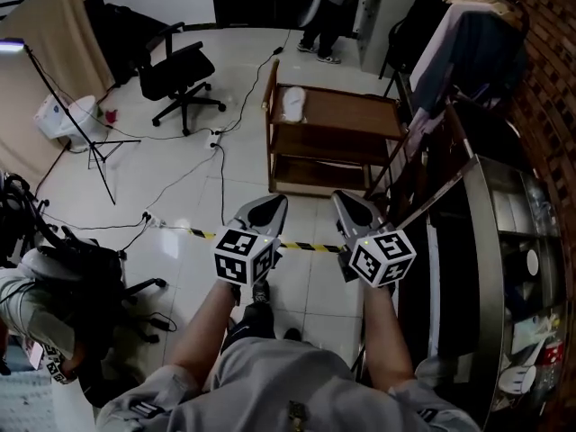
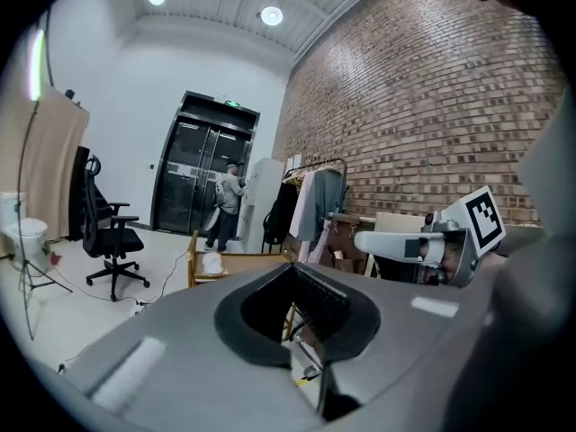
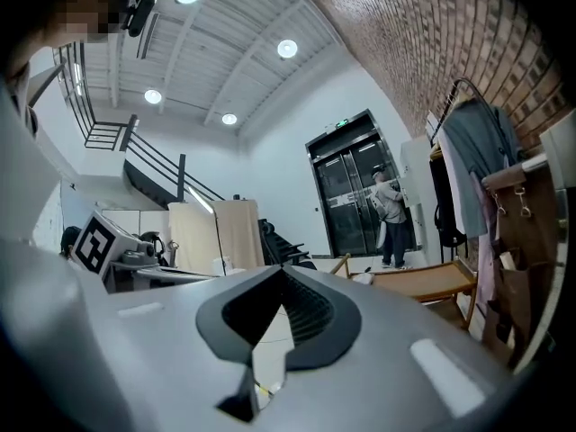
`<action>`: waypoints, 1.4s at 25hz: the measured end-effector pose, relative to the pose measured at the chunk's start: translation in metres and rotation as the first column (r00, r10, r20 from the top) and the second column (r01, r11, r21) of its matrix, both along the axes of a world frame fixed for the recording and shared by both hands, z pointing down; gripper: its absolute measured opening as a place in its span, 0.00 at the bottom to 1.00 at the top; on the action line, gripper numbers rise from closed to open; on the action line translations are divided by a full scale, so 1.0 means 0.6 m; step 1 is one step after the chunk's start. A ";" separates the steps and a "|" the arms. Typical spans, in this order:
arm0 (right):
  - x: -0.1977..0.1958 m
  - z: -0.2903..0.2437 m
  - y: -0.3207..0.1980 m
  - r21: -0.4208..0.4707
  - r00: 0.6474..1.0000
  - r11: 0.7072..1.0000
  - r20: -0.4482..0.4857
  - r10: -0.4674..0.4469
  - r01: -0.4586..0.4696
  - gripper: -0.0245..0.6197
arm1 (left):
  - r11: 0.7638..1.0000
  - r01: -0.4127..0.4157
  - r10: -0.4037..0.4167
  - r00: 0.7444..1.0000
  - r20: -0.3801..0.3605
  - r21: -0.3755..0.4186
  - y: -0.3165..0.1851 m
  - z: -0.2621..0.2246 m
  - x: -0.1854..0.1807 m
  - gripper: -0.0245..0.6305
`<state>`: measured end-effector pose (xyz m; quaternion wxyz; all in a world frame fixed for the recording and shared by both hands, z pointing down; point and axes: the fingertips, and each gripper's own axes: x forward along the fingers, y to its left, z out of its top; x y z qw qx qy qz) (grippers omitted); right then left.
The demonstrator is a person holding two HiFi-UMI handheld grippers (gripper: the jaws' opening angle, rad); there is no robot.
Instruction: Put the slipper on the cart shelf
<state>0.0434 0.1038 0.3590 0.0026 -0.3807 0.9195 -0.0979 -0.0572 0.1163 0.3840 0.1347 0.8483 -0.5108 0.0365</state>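
A white slipper lies on the left end of the top shelf of a wooden cart across the tiled floor. Both grippers are held up in front of me, well short of the cart. My left gripper is shut with nothing in it, and so is my right gripper. From the left gripper view, the slipper shows beyond the shut left gripper. In the right gripper view the slipper and cart top lie past the shut right gripper.
A black office chair and a light stand stand to the left, with cables across the floor. Striped tape crosses the floor below the grippers. A clothes rack and a counter line the right. A person stands by the far doors.
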 end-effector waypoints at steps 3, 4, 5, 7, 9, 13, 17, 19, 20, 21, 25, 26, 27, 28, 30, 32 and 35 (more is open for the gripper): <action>-0.011 0.011 -0.065 -0.007 1.000 1.000 -0.023 0.021 -0.021 0.04 | 1.000 -0.020 0.019 1.000 -0.003 -0.010 -0.068 0.016 -0.012 0.05; -0.017 0.015 -0.087 -0.010 0.999 1.000 -0.034 0.027 -0.028 0.04 | 1.000 -0.023 0.023 1.000 -0.007 -0.013 -0.091 0.022 -0.020 0.05; -0.025 0.019 -0.108 -0.012 0.998 0.999 -0.045 0.034 -0.034 0.04 | 1.000 -0.025 0.025 1.000 -0.012 -0.014 -0.112 0.025 -0.029 0.05; -0.040 0.023 -0.151 -0.016 0.997 0.999 -0.061 0.047 -0.048 0.04 | 0.999 -0.033 0.033 0.999 -0.019 -0.009 -0.156 0.026 -0.045 0.05; -0.054 0.023 -0.196 -0.021 0.996 0.998 -0.067 0.061 -0.063 0.04 | 0.999 -0.043 0.043 0.999 -0.022 -0.009 -0.200 0.024 -0.058 0.05; -0.099 0.025 -0.271 -0.028 0.993 0.995 -0.061 0.098 -0.100 0.04 | 0.997 -0.076 0.075 0.997 -0.036 -0.030 -0.271 0.032 -0.097 0.05; -0.132 0.031 -0.333 -0.032 0.992 0.993 -0.060 0.109 -0.111 0.04 | 0.996 -0.085 0.084 0.996 -0.025 -0.037 -0.348 0.041 -0.130 0.05; -0.136 0.042 -0.359 -0.047 0.991 0.992 -0.065 0.114 -0.117 0.04 | 0.995 -0.089 0.088 0.996 -0.017 -0.039 -0.381 0.051 -0.136 0.05; -0.137 0.049 -0.372 -0.054 0.991 0.991 -0.067 0.115 -0.119 0.04 | 0.995 -0.094 0.093 0.996 -0.012 -0.042 -0.396 0.057 -0.136 0.05; -0.138 0.054 -0.386 -0.061 0.991 0.991 -0.069 0.115 -0.120 0.04 | 0.994 -0.099 0.098 0.995 -0.009 -0.045 -0.410 0.061 -0.136 0.05; -0.139 0.080 -0.446 -0.087 0.993 0.990 -0.066 0.102 -0.107 0.04 | 0.995 -0.090 0.089 0.996 -0.004 -0.052 -0.470 0.080 -0.137 0.05; -0.140 0.086 -0.463 -0.092 0.994 0.991 -0.062 0.095 -0.100 0.04 | 0.995 -0.077 0.077 0.997 -0.007 -0.058 -0.486 0.083 -0.138 0.05; -0.140 0.091 -0.482 -0.094 0.995 0.991 -0.059 0.086 -0.092 0.04 | 0.996 -0.063 0.062 0.998 -0.011 -0.065 -0.504 0.087 -0.139 0.05; -0.139 0.095 -0.502 -0.096 0.995 0.992 -0.058 0.077 -0.083 0.04 | 0.996 -0.049 0.048 0.999 -0.011 -0.071 -0.523 0.089 -0.140 0.05; -0.133 0.105 -0.542 -0.100 0.996 0.993 -0.064 0.064 -0.070 0.04 | 0.997 -0.025 0.025 1.000 0.001 -0.080 -0.560 0.096 -0.136 0.05; -0.124 0.118 -0.580 -0.108 0.996 0.992 -0.069 0.057 -0.065 0.04 | 0.996 -0.012 0.013 1.000 0.013 -0.089 -0.589 0.106 -0.129 0.05; -0.110 0.135 -0.633 -0.121 0.997 0.991 -0.065 0.045 -0.053 0.04 | 0.995 0.011 -0.008 1.000 0.025 -0.101 -0.633 0.118 -0.117 0.05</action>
